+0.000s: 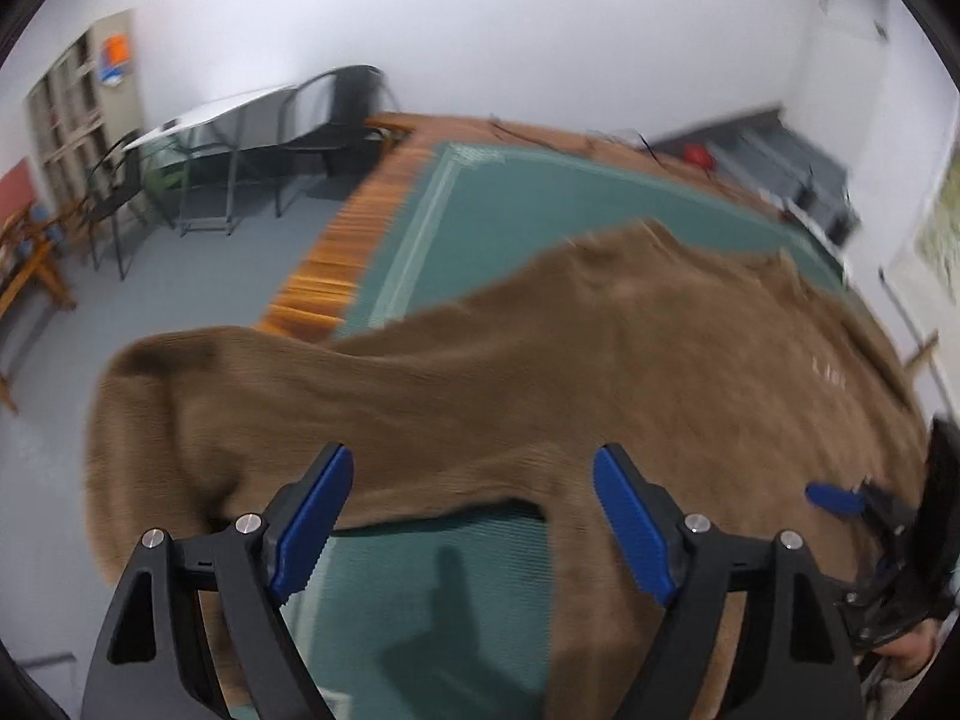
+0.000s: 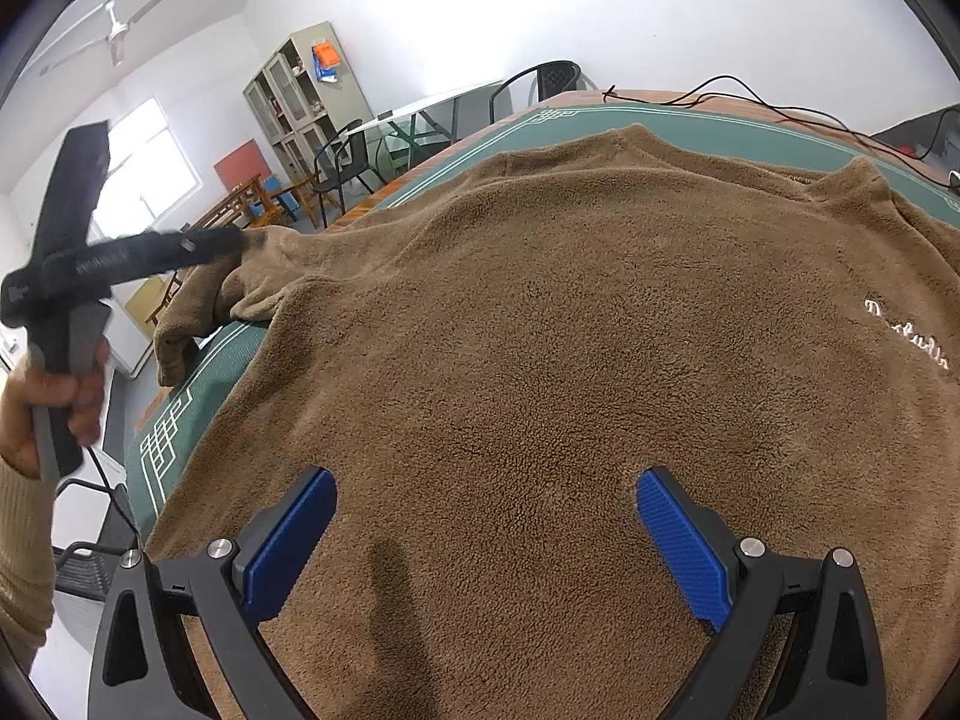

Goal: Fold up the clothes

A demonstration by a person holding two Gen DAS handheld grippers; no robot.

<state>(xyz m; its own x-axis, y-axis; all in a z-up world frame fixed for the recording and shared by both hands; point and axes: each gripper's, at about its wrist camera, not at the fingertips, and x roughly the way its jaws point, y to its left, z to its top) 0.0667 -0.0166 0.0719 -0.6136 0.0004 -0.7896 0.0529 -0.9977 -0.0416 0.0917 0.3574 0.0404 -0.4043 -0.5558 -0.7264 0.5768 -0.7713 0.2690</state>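
Note:
A brown fleece sweater lies spread flat on the green table mat, white embroidered lettering at the right. Its left sleeve hangs crumpled over the table's left edge. My right gripper is open and empty, low over the sweater's near hem. My left gripper is open and empty, just above the sleeve and the green mat. The left gripper also shows in the right wrist view, by the sleeve. The right gripper shows at the edge of the left wrist view.
The table has a wooden border. Black cables run along its far edge. Chairs, a glass table and a cabinet stand beyond on the grey floor.

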